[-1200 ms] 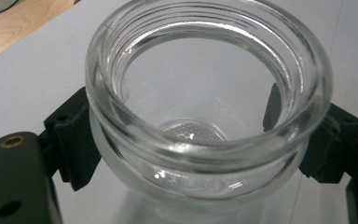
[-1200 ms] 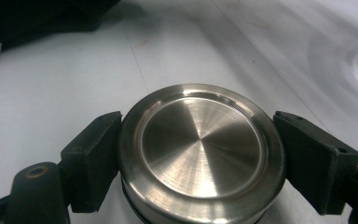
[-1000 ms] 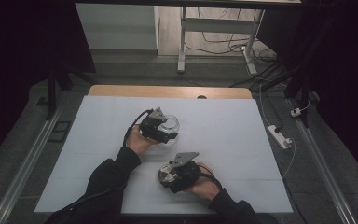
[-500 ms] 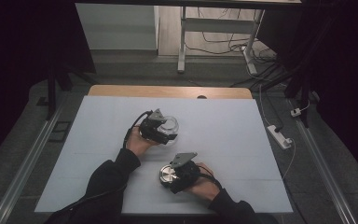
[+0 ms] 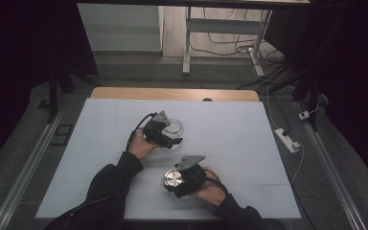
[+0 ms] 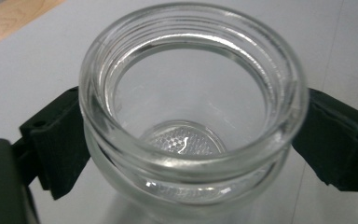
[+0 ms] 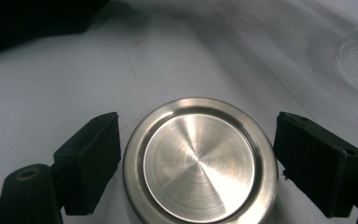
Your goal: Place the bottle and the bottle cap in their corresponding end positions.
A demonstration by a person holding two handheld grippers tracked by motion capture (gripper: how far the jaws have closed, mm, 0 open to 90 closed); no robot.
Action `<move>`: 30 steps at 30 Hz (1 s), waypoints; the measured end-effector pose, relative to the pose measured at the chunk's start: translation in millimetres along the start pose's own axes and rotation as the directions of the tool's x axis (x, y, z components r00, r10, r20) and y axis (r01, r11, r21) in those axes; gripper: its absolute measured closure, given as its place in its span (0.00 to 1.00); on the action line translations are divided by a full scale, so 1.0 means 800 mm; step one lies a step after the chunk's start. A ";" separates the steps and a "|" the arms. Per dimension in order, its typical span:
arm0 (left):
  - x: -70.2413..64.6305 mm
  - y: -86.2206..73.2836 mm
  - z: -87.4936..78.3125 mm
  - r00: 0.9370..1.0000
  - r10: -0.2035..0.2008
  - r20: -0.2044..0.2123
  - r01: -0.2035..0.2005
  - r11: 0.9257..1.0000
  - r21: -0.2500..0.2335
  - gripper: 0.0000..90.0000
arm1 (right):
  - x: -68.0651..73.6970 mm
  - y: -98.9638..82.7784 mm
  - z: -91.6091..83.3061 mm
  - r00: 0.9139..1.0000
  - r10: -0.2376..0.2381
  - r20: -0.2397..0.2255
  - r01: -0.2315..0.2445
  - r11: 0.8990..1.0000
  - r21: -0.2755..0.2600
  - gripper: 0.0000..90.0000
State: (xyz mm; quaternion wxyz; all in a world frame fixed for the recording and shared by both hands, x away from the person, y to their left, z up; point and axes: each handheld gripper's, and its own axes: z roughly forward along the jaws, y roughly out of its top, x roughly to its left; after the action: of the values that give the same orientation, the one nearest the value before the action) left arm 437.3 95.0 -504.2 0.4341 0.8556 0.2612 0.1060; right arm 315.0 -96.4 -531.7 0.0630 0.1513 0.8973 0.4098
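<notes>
Glass jar (image 6: 191, 116) sits between the just-opened jaws of the left gripper (image 5: 170, 139), while the right gripper (image 5: 175, 184), also just loosened, straddles a steel lid (image 7: 200, 161) untouched.

Clear glass jar (image 6: 191, 116) upright, open, mid-table; round steel lid (image 7: 199, 161) flat nearby, nearer edge.

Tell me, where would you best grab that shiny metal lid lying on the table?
By its rim, I'd say. The metal lid lies flat and round, so its top gives nothing to pinch. The right tool already straddles it with open jaws; closing across the widest part, one pad on each opposite edge, looks best.
</notes>
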 end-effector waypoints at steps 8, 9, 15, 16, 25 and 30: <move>0.001 -0.001 -0.018 1.000 -0.023 0.000 0.023 1.000 -0.003 0.03 | 0.000 0.007 -0.009 0.999 0.039 -0.011 -0.039 0.999 -0.033 0.11; 0.001 -0.002 -0.021 1.000 -0.027 0.004 0.027 1.000 -0.005 0.02 | 0.000 0.007 -0.010 0.999 0.044 -0.012 -0.044 0.998 -0.036 0.10; 0.001 -0.011 -0.039 0.999 -0.052 0.002 0.052 0.999 0.002 0.00 | -0.001 0.010 -0.018 0.998 0.056 -0.016 -0.057 0.997 -0.052 0.08; 0.001 -0.012 -0.042 0.998 -0.056 -0.005 0.056 0.998 0.000 0.00 | -0.001 0.011 -0.019 0.998 0.055 -0.013 -0.056 0.997 -0.055 0.08; -0.009 -0.029 -0.068 0.997 -0.079 0.000 0.079 0.997 -0.011 0.00 | -0.008 0.013 -0.032 0.997 0.078 -0.008 -0.078 0.994 -0.073 0.07; -0.017 -0.036 -0.076 0.997 -0.077 0.011 0.078 0.997 -0.015 0.00 | -0.012 0.013 -0.037 0.995 0.100 -0.010 -0.100 0.992 -0.081 0.05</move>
State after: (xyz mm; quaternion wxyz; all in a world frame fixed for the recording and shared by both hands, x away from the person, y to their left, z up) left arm 390.8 143.5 -489.8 0.4458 0.8420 0.2911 0.0867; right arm 319.0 -114.5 -504.6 0.0459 0.1922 0.8714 0.4490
